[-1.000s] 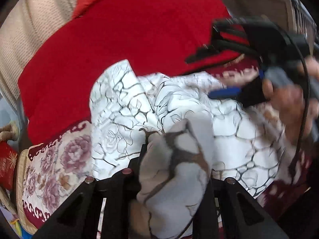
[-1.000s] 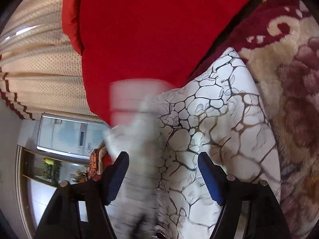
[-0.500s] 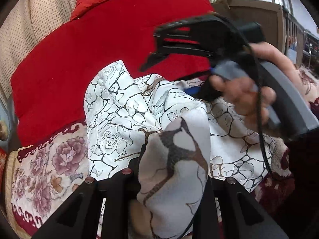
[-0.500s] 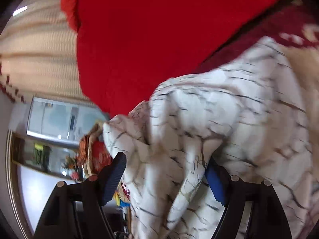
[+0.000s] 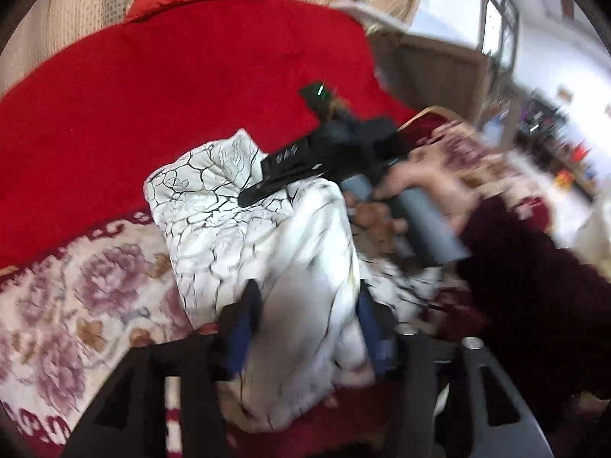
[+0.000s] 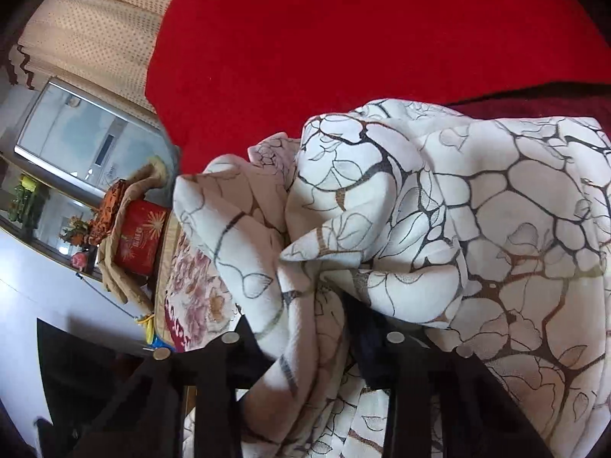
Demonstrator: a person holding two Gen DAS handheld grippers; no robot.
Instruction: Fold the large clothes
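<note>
A white garment with a dark crackle and flower print (image 5: 229,206) lies bunched on a floral sofa cover (image 5: 76,286). My left gripper (image 5: 309,316) has a fold of it between its fingers, which stand wider apart than before; the view is blurred. My right gripper (image 6: 305,328) is shut on another fold of the garment (image 6: 477,229), which fills its view. In the left wrist view the right gripper's black body (image 5: 336,152) and the hand on its grey handle sit over the far side of the garment.
A large red cushion (image 5: 172,95) stands behind the garment, and shows in the right wrist view (image 6: 343,38). A beige curtain (image 6: 95,38) hangs behind. A red box (image 6: 139,240) and a cabinet (image 6: 76,145) stand beyond the sofa's left end.
My right gripper has closed on a fold of the garment and swung over it. My left gripper's fingers have spread and the cloth between them has slackened.
</note>
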